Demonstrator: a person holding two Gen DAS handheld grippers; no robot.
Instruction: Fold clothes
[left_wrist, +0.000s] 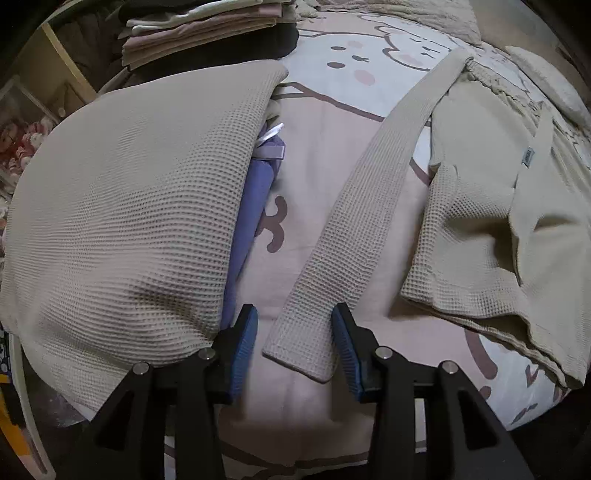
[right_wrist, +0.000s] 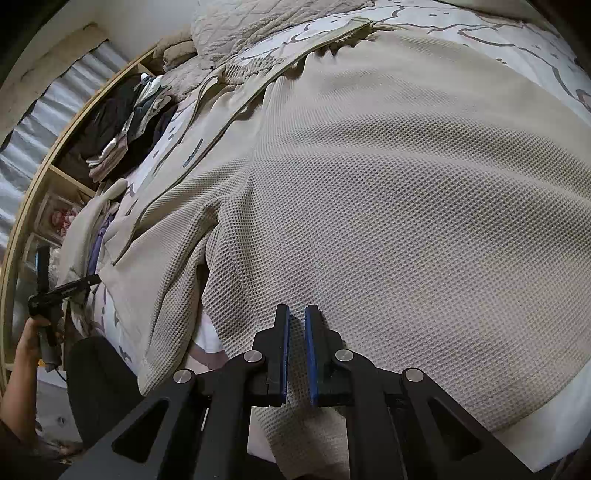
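The big beige waffle-knit robe (right_wrist: 388, 221) is spread across the cartoon-print bedsheet (left_wrist: 332, 92). Its long beige belt (left_wrist: 343, 229) ends near, between the wide-open left gripper (left_wrist: 294, 349). The right gripper (right_wrist: 296, 354) is nearly closed, pinching the hem. A shallow grip could let the fabric slip out.

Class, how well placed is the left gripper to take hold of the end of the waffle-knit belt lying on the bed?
Probably yes. The left gripper has its jaws open on either side of the belt end, which lies flat on the bedsheet with nothing over it. Closing should catch it.
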